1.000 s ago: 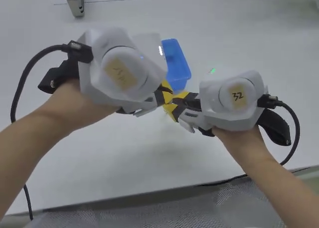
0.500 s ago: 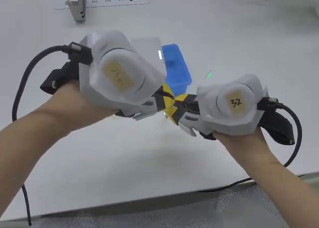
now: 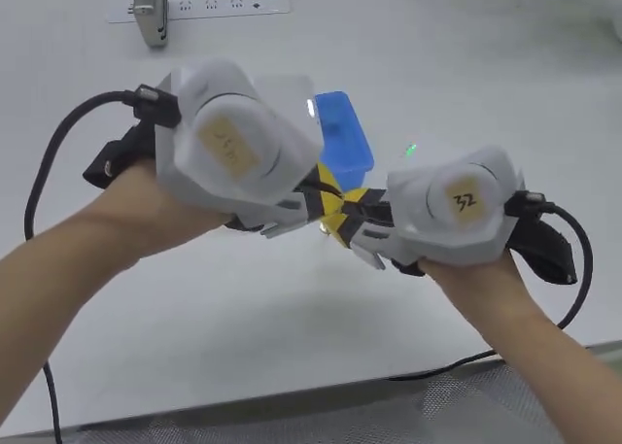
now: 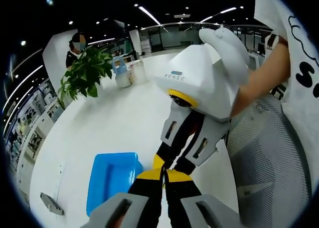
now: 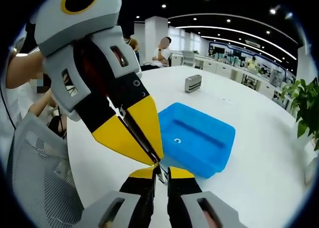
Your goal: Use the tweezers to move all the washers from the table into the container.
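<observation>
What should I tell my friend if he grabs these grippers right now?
Left gripper: shut on the tweezers, just in front of the blue container.
Right gripper: meets it tip to tip, jaws nearly together at the tweezers' end; I cannot tell if it grips.
Done: one washer lies in the container.
To do: move any other washers; the grippers hide the table under them.

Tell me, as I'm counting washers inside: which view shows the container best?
The right gripper view: the container shows its floor plainly, with one washer on it. The head view shows part of it, the rest hidden. The left gripper view shows it aslant, floor unclear.
</observation>
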